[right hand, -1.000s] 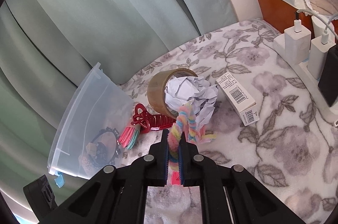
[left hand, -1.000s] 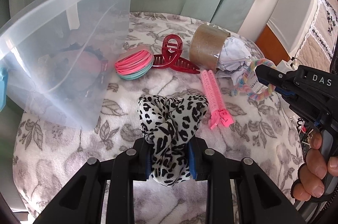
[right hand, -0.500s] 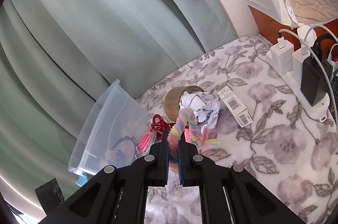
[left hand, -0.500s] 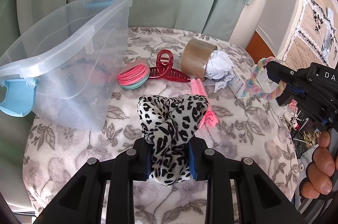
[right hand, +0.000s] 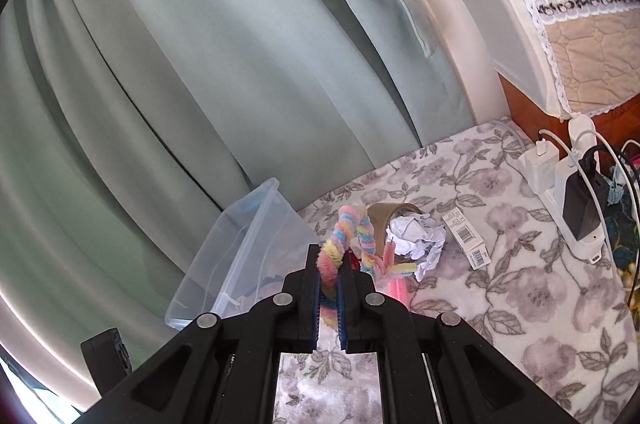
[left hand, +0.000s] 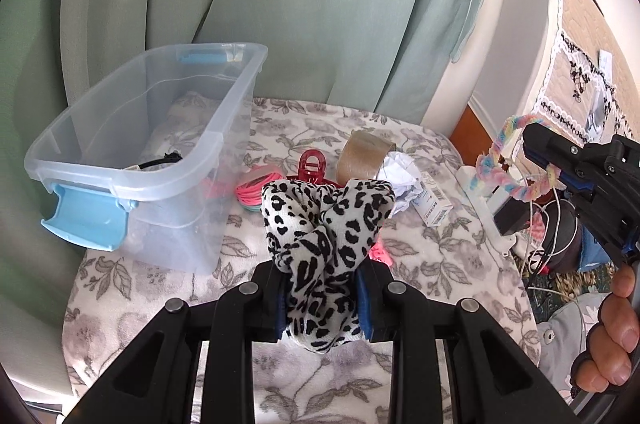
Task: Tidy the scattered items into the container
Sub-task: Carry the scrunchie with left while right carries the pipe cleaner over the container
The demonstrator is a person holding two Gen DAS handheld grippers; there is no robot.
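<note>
Leopard-print scrunchie (left hand: 326, 224) sits clamped in the left gripper (left hand: 322, 298), the right gripper (right hand: 329, 298) pinching a pastel loop (right hand: 352, 236); each should clear the ten-o'clock container (left hand: 140, 128) rim before releasing.

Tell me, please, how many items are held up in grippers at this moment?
2: a leopard-print scrunchie in the left gripper, a rainbow fuzzy loop in the right gripper.
</note>
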